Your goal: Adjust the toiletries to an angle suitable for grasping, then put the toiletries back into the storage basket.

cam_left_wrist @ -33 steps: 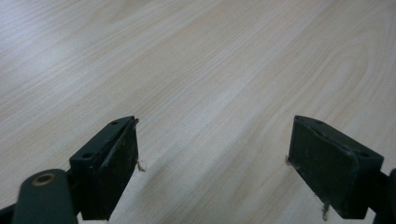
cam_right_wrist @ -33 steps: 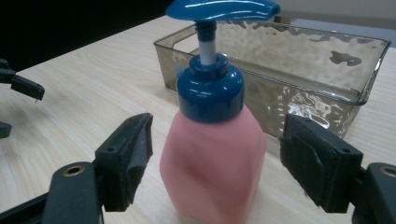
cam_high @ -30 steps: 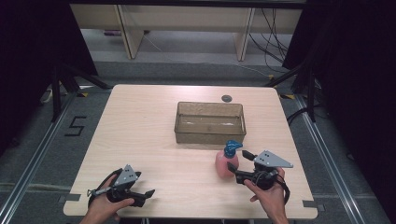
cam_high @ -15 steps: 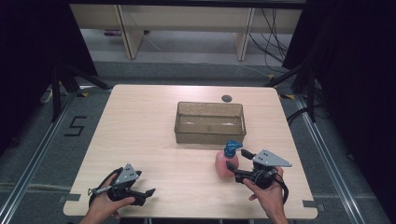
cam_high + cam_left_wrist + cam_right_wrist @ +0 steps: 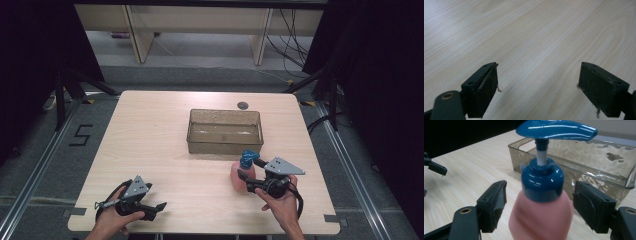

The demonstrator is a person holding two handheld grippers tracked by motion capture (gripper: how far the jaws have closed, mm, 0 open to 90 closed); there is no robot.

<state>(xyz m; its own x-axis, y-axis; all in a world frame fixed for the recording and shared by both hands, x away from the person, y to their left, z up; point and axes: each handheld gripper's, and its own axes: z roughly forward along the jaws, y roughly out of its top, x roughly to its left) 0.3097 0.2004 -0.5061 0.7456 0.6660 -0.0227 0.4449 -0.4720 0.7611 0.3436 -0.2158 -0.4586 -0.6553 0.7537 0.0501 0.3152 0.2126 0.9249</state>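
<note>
On the pale wood-grain bench (image 5: 165, 150), near the front right corner: a pink pump bottle (image 5: 242, 176) with a blue pump head, upright, just in front of a clear smoky-brown tub (image 5: 225, 131) at mid-bench. Behind the tub, near the far edge, a small dark round disc (image 5: 243, 105) set in the top. Around the bottle, the right hand-held gripper (image 5: 250, 176), jaws to either side of the pink body, just been closing, a sliver of gap still visible on both sides in the right gripper view, so not yet clamped. Same bottle (image 5: 541, 220) close up there, blue collar and pump spout above, tub wall (image 5: 599, 172) behind. At the front left corner, the left hand-held gripper (image 5: 156, 209), low over bare wood, well apart from bottle and tub; jaws wide apart in the left gripper view, nothing between them but grain (image 5: 536, 50), frayed fluff on the pads. Beyond the bench, grey floor with metal rails along both sides, a marked "5" (image 5: 80, 135) on the left, light wooden shelving legs (image 5: 135, 35) at the back, black curtains on either side, loose cables at the right rear.
</note>
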